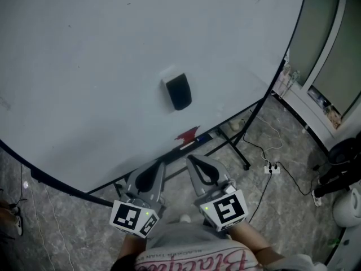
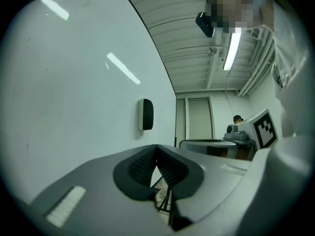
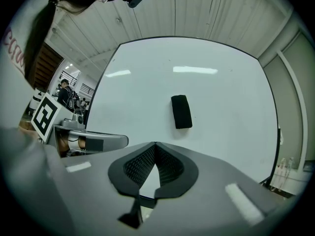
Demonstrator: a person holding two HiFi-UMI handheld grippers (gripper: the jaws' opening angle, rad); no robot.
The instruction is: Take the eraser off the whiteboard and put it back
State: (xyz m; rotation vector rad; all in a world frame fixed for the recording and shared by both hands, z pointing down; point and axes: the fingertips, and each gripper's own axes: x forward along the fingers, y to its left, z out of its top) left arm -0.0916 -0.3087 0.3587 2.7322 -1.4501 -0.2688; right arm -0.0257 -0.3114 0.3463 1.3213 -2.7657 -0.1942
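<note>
Left gripper (image 1: 155, 169), right gripper (image 1: 194, 162): fingers closed, empty; right should open before squarely meeting eraser (image 1: 179, 91) at 12 o'clock on whiteboard (image 1: 84, 66)

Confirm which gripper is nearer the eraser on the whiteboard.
Right, slightly. The right gripper faces the eraser almost head-on from a little below. The left gripper is further to its left and sees it edge-on. Neither touches it.

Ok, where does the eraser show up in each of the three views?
Head view: eraser at about picture centre, stuck on the whiteboard.
Left gripper view: eraser near centre, seen edge-on against the board.
Right gripper view: eraser just right of centre, seen face-on.
Shared landmark: the whiteboard, which shows in all three.
</note>
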